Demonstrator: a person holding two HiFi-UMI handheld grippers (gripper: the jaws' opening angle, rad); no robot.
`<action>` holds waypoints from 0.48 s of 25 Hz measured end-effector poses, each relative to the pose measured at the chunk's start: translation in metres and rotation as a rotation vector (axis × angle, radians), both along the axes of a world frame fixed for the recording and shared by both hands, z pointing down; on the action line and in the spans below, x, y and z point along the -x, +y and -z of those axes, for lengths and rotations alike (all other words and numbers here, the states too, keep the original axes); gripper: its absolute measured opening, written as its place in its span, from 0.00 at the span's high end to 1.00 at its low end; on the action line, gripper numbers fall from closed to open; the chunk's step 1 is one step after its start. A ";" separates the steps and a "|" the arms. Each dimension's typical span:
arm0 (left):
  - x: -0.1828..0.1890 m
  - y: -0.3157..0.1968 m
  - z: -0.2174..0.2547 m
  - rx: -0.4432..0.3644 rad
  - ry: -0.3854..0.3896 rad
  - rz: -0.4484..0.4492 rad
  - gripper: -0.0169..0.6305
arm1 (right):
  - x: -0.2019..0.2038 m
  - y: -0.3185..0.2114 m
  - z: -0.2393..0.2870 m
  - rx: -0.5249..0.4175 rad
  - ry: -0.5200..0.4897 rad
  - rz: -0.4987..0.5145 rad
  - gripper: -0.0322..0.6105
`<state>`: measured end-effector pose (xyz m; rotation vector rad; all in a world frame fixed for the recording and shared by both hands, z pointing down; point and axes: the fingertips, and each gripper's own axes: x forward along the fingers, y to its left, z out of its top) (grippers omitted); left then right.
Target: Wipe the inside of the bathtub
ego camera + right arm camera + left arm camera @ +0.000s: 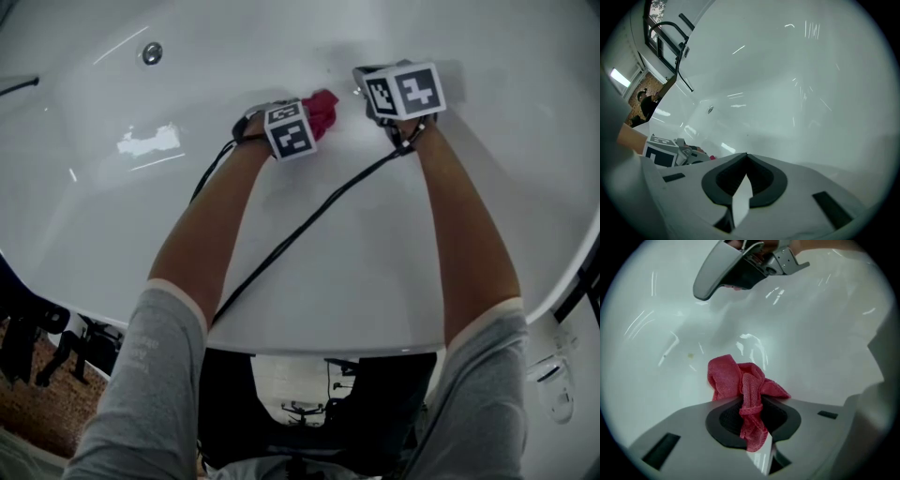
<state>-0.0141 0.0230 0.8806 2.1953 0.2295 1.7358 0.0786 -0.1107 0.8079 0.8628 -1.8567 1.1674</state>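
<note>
While right fingers (765, 183) meet empty, left fingers (725, 422) pinch the red cloth (740, 380) between them.

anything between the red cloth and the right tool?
Nothing. Bare white bathtub surface runs from the red cloth to the right tool, seen in the left gripper view.

Head view: red cloth (323, 109) mostly hidden behind the left claw's (306, 122) marker cube (289, 131); jaws of left claw and right claw (367, 89) concealed beneath their cubes. Left gripper view: right claw cut off at top edge.
</note>
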 end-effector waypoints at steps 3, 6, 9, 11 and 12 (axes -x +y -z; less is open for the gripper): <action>-0.006 -0.006 0.001 0.013 0.008 -0.051 0.86 | -0.001 0.002 0.000 -0.006 0.004 -0.010 0.94; -0.011 -0.034 -0.001 -0.016 0.016 -0.018 0.86 | -0.003 0.000 -0.001 -0.016 0.010 -0.018 0.94; -0.017 -0.074 -0.003 -0.070 0.011 0.015 0.86 | -0.007 -0.006 -0.001 -0.031 0.016 -0.028 0.94; -0.021 -0.106 -0.004 -0.126 -0.001 0.052 0.86 | -0.008 -0.010 0.000 -0.041 0.010 -0.045 0.94; -0.022 -0.121 -0.004 -0.158 -0.009 0.072 0.86 | -0.006 -0.012 0.001 -0.044 0.003 -0.056 0.94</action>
